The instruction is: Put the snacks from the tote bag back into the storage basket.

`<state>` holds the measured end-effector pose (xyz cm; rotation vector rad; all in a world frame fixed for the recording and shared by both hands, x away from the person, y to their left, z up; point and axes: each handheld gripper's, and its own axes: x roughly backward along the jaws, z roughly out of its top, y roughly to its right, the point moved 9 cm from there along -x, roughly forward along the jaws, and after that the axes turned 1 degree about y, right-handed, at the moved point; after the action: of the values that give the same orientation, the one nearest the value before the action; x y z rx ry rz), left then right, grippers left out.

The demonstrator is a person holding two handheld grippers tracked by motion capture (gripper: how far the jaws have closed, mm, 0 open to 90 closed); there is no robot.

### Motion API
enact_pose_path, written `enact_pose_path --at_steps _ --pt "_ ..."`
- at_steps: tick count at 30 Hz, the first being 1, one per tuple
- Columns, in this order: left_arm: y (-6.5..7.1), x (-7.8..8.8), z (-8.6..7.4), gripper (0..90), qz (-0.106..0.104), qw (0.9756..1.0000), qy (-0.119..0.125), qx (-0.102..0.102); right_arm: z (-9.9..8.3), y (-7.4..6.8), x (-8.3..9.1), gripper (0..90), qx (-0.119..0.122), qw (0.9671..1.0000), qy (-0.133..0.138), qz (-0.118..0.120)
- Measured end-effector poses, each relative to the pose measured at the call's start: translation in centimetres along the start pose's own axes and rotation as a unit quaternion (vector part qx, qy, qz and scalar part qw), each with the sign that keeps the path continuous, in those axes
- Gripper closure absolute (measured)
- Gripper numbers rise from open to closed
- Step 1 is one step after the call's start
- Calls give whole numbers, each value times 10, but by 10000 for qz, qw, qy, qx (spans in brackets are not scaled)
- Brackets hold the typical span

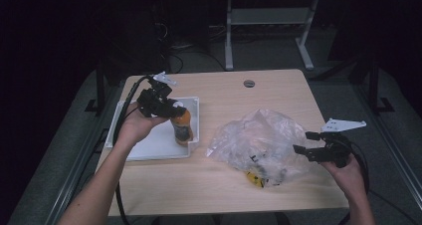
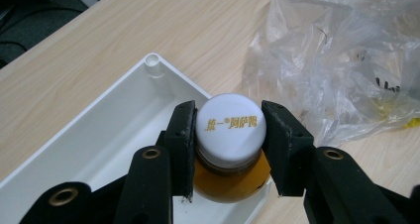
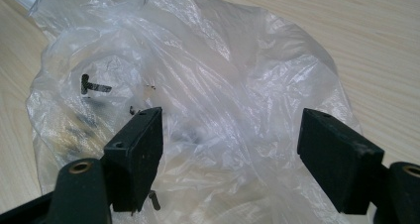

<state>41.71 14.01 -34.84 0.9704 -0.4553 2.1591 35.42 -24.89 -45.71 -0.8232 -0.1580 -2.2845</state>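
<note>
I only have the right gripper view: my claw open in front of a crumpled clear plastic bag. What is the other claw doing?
Observer: The left claw is shut on the white cap of an orange drink bottle.
Operator: Where does that bottle stand?
Observer: Upright, in the right end of a white tray, left of the plastic bag.
Operator: Anything in the bag I can't make out?
Observer: The high view shows something yellow at the bag's near edge; what it is, I cannot tell.
</note>
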Motion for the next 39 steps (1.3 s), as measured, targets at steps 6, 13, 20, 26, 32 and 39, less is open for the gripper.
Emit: enact_pose_path --at_steps 6,13,20,26,32,39 --pt "-1 -5 -2 591 22 10000 -52 -45 0 -1 -1 253 16 10000 -25 14" --pt "0 -11 -8 592 -11 9999 -128 4 -1 0 0 253 14 10000 -9 -5" --pt "-1 -18 -13 592 13 9998 -206 0 0 -1 0 253 37 10000 -17 4" --pt "-1 -24 -17 591 3 9997 -258 -16 -1 0 1 253 28 10000 -6 -4" --pt "0 -28 -20 591 27 9995 -300 -29 -1 1 2 253 23 10000 8 -14" --pt "1 -30 -22 591 15 9994 -341 -20 -1 0 1 254 44 10000 -7 0"
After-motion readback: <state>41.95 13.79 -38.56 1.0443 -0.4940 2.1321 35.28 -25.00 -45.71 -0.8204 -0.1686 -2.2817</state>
